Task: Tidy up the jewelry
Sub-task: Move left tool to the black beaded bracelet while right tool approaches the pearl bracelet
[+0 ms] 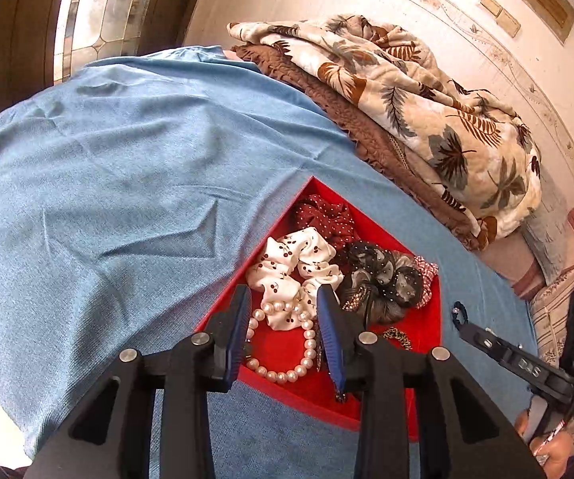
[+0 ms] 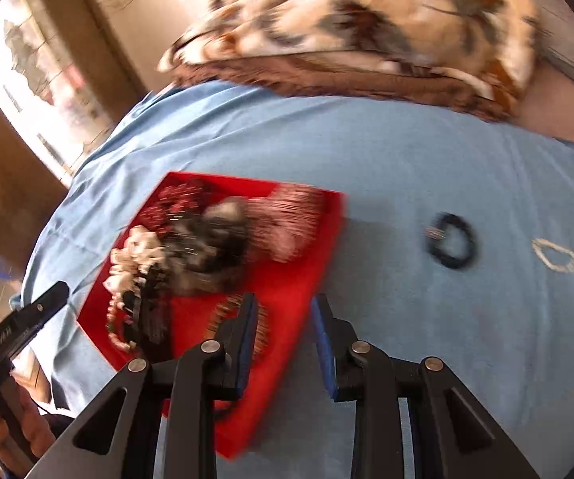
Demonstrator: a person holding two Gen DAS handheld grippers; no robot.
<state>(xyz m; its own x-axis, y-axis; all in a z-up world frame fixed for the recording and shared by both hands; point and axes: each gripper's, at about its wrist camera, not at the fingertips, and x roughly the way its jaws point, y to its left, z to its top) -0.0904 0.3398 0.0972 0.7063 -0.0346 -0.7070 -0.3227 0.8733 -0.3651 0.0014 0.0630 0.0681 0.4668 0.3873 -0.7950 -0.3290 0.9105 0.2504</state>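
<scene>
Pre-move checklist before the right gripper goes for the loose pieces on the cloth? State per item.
1. Right gripper open and empty: ok; jaws apart, nothing between them.
2. Targets visible: ok; black bracelet and white bracelet lie on the blue cloth, outside the red tray.
3. Targets apart from each other: ok.
4. Right view sharp enough to aim: not ok; motion blur.
5. Left gripper out of the way: ok; open over the pearl bracelet in the tray.
6. Room left in tray: ok; bare red floor at the near side.
</scene>
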